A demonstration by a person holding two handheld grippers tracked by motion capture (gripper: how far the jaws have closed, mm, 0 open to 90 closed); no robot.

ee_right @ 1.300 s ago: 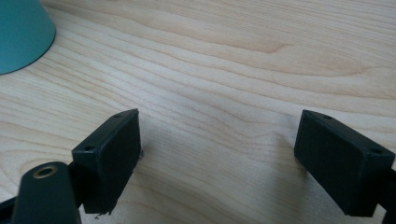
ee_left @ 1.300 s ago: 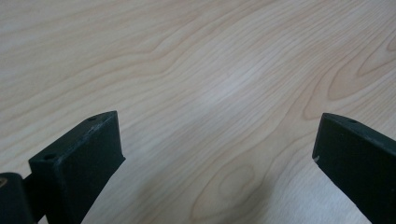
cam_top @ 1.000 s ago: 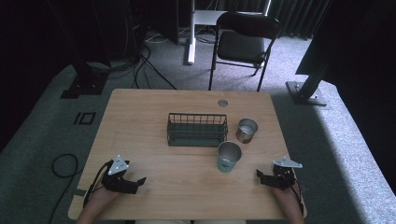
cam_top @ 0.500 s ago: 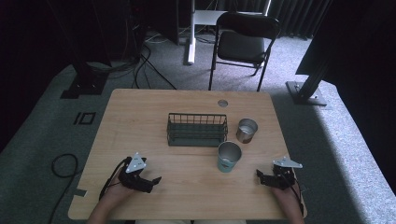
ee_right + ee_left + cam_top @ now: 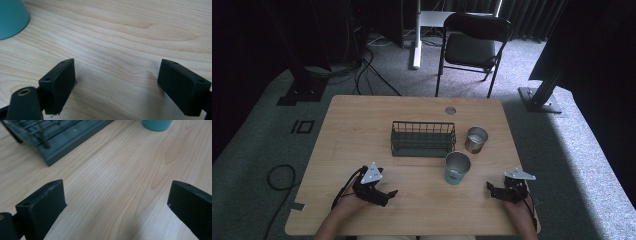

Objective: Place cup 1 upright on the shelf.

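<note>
A dark green wire basket stands at the middle of the wooden table. A teal cup sits just in front of its right end, and a steel cup stands to the basket's right. My left gripper rests near the front edge, left of centre, open, its jaws pointing right toward the teal cup. My right gripper lies at the front right, open, jaws pointing left. In the left gripper view the open left gripper faces the basket and teal cup. In the right gripper view the open right gripper has the teal cup at upper left.
A round cable grommet sits near the table's far edge. Behind the table stands a black folding chair. Cables lie on the carpet at the left. Bare wood stretches between the two grippers.
My left gripper has moved to the right along the front of the table, toward the middle. The right gripper has stayed in place.
</note>
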